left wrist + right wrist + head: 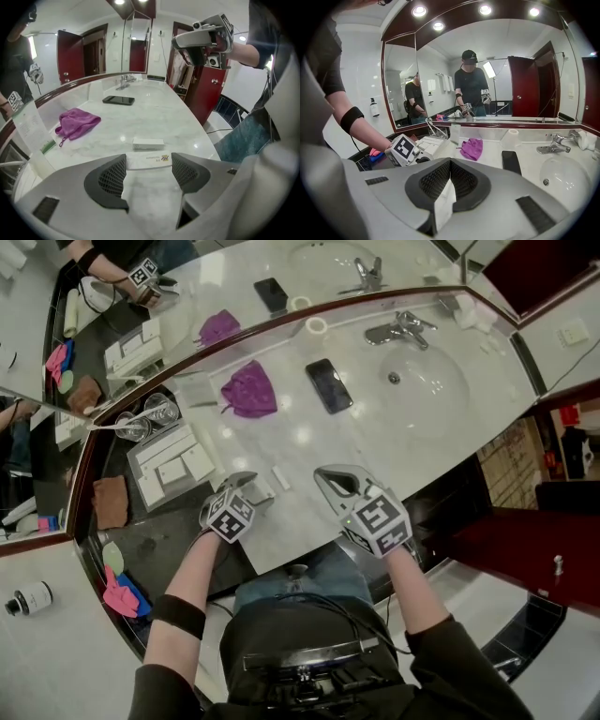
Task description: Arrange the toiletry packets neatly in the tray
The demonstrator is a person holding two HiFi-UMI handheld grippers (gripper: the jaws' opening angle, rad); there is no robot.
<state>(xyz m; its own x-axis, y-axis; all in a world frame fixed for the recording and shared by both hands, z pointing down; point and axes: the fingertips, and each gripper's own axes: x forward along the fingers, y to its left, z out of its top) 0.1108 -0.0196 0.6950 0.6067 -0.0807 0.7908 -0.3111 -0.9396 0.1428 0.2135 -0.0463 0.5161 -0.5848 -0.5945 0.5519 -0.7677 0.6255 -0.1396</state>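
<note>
Marble bench [291, 442] runs along a wall mirror [234, 277], with an oval sink [422, 385] sunk into its right half. At the left end sits the tray [157, 441], with several white toiletry packets lying flat in it and two drinking glasses [150, 416] just behind it. A purple cloth [249, 390] is bunched up near the mirror, and a dark phone [329, 385] lies between it and the sink.

The left hand-held gripper [246, 486] tilts down to the bench just right of the tray, jaws spread wide. A flat white packet [150, 159] lies on the marble between the tips, each pad flanking one end without clamping it. A small white box [148, 143] lies just beyond, close to the packet, though I cannot tell whether they touch.

The right hand-held gripper [328, 474] hangs over the bench beside the left one, its jaws closed together. A pale sliver shows in the gap behind the pads (whether it is a thin packet or the bench seen through the gap, I cannot tell).
</note>
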